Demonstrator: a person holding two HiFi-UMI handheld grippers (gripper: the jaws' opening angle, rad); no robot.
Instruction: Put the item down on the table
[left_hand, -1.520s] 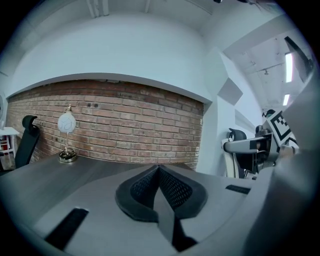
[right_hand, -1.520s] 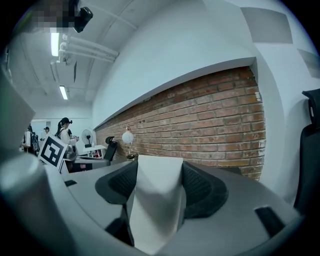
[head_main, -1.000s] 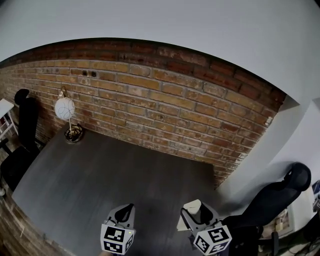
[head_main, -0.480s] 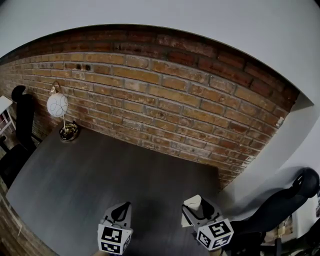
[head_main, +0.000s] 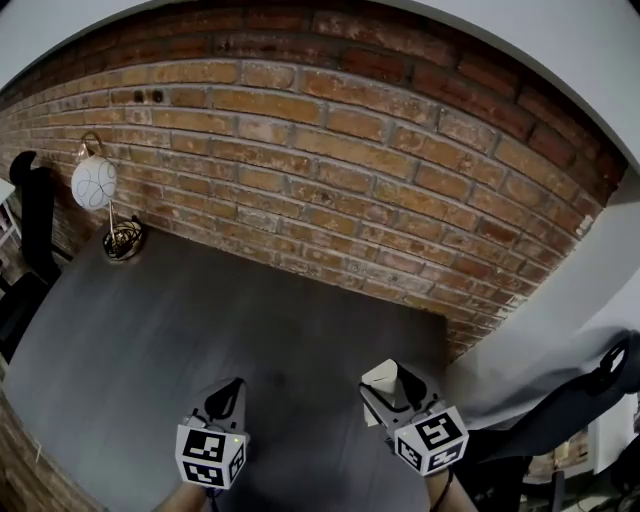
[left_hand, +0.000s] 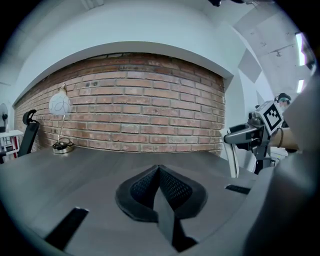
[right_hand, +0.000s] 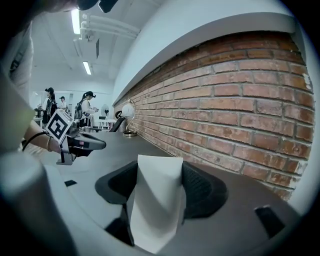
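Note:
A white folded piece of paper stands between the dark pads of my right gripper, which is shut on it. From the head view the same white paper shows at the tip of the right gripper, above the dark grey table near its right edge. My left gripper hovers over the table's near middle, its pads pressed together with nothing between them. In the left gripper view the left gripper points toward the brick wall, and the right gripper appears at the right.
A brick wall runs along the table's far side. A globe lamp on a brass base stands in the far left corner. Black office chairs sit at the left and right. Several people stand far off.
The head view has tilted down and closer to the wall, so the lamp has slid left in it. Both grippers keep about the same places, the right one still holding the paper.

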